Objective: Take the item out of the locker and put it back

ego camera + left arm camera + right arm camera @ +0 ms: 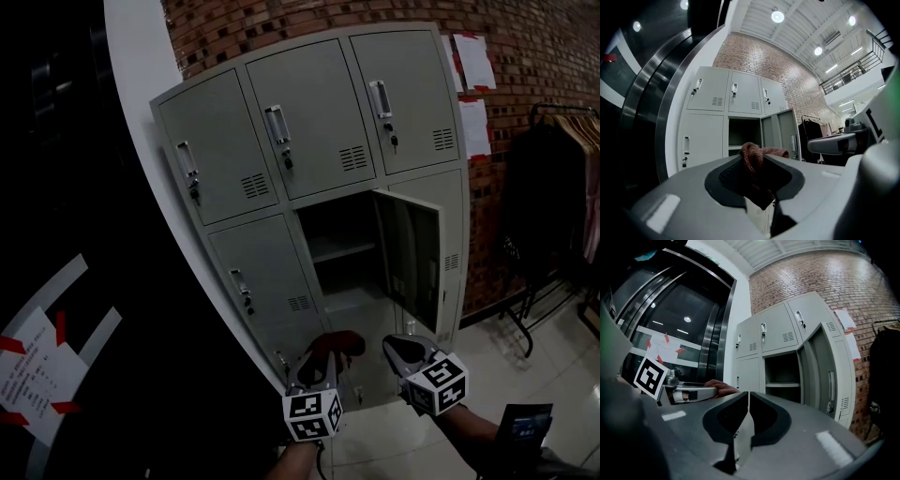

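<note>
A reddish-brown cloth is bunched between the jaws of my left gripper, which is shut on it in front of the grey locker bank. In the left gripper view the cloth bulges up above the dark pads. The middle lower compartment stands open with a bare shelf inside, its door swung to the right. My right gripper hovers beside the left one, shut and empty, and its pads meet in the right gripper view. That view also shows the cloth.
A clothes rack with dark garments stands right of the lockers against the brick wall, which has papers pinned on it. Dark glass panels with a taped notice fill the left. The floor is pale tile.
</note>
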